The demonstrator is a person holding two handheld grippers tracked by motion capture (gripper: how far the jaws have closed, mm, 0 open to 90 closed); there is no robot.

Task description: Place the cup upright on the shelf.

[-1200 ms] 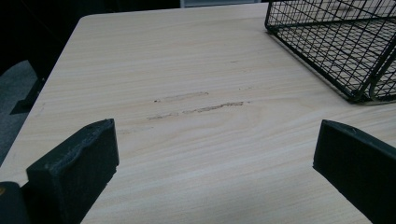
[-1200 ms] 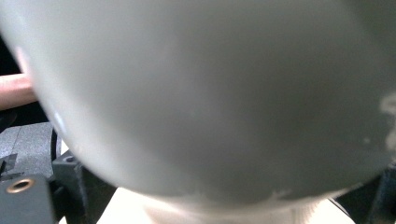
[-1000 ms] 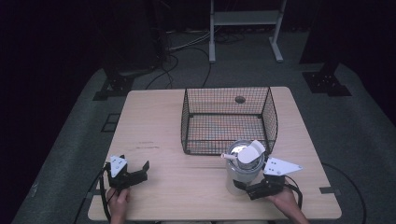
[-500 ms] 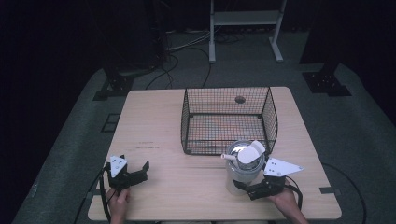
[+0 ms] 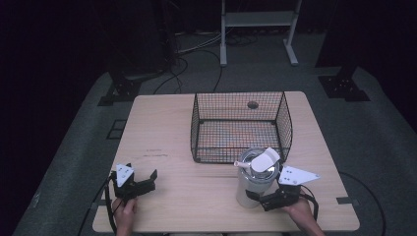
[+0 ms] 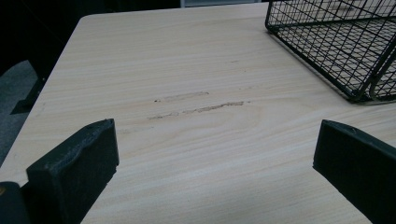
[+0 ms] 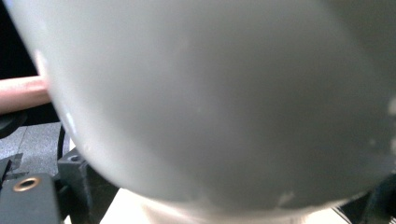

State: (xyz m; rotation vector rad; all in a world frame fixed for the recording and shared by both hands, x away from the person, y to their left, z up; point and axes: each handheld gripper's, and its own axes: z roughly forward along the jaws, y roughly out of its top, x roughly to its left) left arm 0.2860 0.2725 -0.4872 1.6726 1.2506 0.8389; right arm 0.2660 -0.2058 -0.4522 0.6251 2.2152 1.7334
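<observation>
A white cylindrical container point(image 5: 253, 186) with a shiny metal top and a white flap stands on the table just in front of the wire basket point(image 5: 236, 147). My right gripper point(image 5: 257, 198) is shut on its lower body from the near right. In the right gripper view the container's white wall point(image 7: 210, 93) sits very close, with a black finger point(image 7: 79, 186) against it at lower left. My left gripper point(image 5: 147, 180) rests at the table's near left, open with nothing in it, its jaws wide apart over bare wood point(image 6: 215, 158).
The black wire basket point(image 6: 336, 51) stands open-topped in the middle of the wooden table point(image 5: 162, 128), with a dark round spot point(image 5: 253, 104) at its far side. Scuff marks point(image 6: 196, 109) lie ahead of the left gripper. Cables and a metal stand foot lie on the floor behind.
</observation>
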